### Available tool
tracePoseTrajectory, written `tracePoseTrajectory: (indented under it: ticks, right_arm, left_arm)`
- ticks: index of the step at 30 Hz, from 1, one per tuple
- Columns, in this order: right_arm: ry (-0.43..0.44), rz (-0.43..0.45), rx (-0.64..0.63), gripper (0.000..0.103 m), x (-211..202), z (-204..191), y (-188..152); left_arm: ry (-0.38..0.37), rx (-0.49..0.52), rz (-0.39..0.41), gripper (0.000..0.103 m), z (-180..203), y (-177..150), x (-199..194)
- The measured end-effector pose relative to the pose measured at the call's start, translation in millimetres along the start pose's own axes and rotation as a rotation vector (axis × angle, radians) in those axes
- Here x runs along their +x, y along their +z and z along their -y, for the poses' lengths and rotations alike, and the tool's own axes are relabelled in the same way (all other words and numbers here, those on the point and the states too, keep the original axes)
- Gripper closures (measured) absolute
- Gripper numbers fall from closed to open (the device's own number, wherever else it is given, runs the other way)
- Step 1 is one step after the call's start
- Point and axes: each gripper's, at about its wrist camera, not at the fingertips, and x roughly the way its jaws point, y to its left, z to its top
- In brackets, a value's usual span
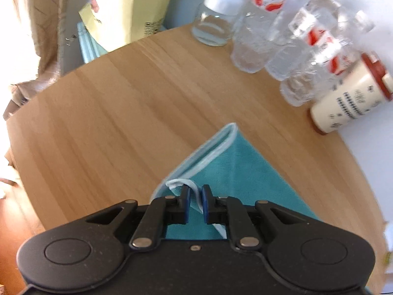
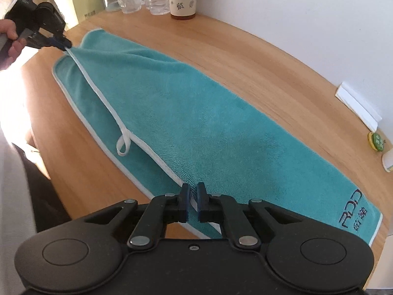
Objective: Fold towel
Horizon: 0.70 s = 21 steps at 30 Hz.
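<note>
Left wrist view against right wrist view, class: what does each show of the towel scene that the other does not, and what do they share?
Only the left wrist view shows the left gripper close up, shut on the towel's white edge.

Only the right wrist view shows the hanging loop, the embroidered logo, the right gripper pinching the hem, and the hand on the other tool.

Both show the teal towel, the wooden table, the bottles and the lidded cup.

Black tool w/ blue pads
</note>
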Motion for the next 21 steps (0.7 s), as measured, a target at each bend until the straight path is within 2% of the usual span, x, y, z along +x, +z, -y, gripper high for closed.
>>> tracePoseTrajectory:
  ticks: [3,9,21]
  right_arm:
    - [0.041,-0.007,0.043,0.098,6,1,6]
    - [0.088,-0.043,0.039,0.098,23,-3,4]
    - [0.097,-0.102,0.012,0.097,51,-5,11]
  left_arm:
    - [0.005,0.034,0.008,0.095,4,1,-6]
    - [0.008,0.073,-0.012,0.095,0,1,-12]
    - [0.023,0.125,-0.068,0.095,-20,-20,-25]
